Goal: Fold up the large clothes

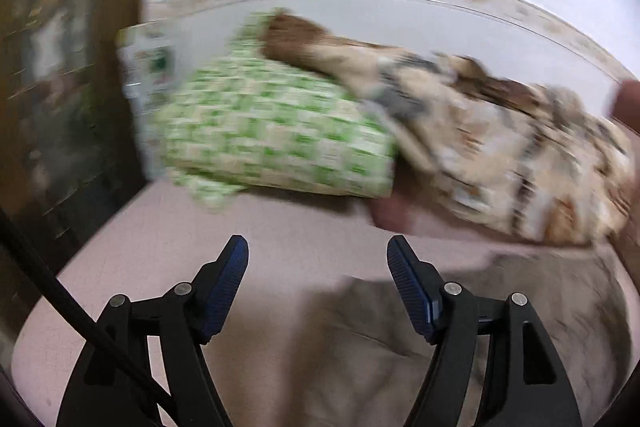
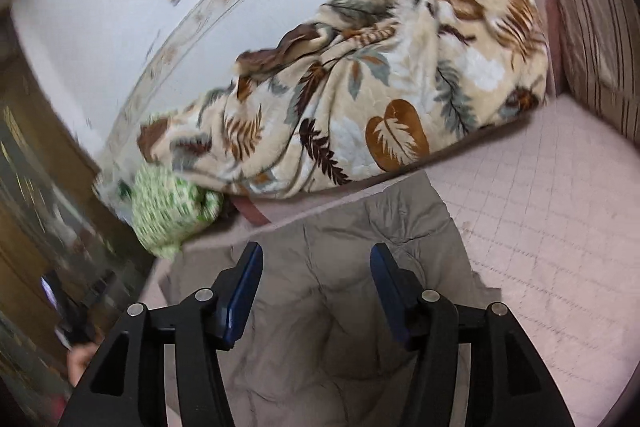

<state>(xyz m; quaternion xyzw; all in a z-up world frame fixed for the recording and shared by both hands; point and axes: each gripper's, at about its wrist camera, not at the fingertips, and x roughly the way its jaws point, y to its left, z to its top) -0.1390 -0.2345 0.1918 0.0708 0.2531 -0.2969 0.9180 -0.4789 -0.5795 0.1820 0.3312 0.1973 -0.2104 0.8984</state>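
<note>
Right, the taupe-grey garment [image 2: 328,267] lies spread and creased on the pink quilted bed [image 2: 540,235], running from the near edge up toward the far side, its far hem stopping just short of the bedding piled there. In the left wrist view the same garment [image 1: 380,347] shows under and to the right of the tongs, blurred. It looks partly flattened, probably laid out so a fold can start from the near end; how many folds are done I cannot tell.

Left gripper [image 1: 318,259] has its jaws apart with nothing between them, hovering over bare pink sheet and the garment's left border. Right gripper [image 2: 316,267] is also parted, empty, right above the middle of the garment, fabric visible in the gap but not pinched. Both point downward at a slant, so my guess is a fresh grab on an edge or corner comes next.

Around it: a leaf-print blanket [image 2: 360,99], cream with brown and grey leaves, is bunched along the far edge of the bed against the white wall [image 2: 100,7]. A green-checked pillow [image 1: 272,135] sits at the far left corner, touching the blanket. A striped cushion [image 2: 592,39] stands at the right end. Dark wooden furniture [image 1: 60,87] flanks the left edge. The blanket is the main crowding: little free room beyond the far hem, so folding away from it seems safer.
</note>
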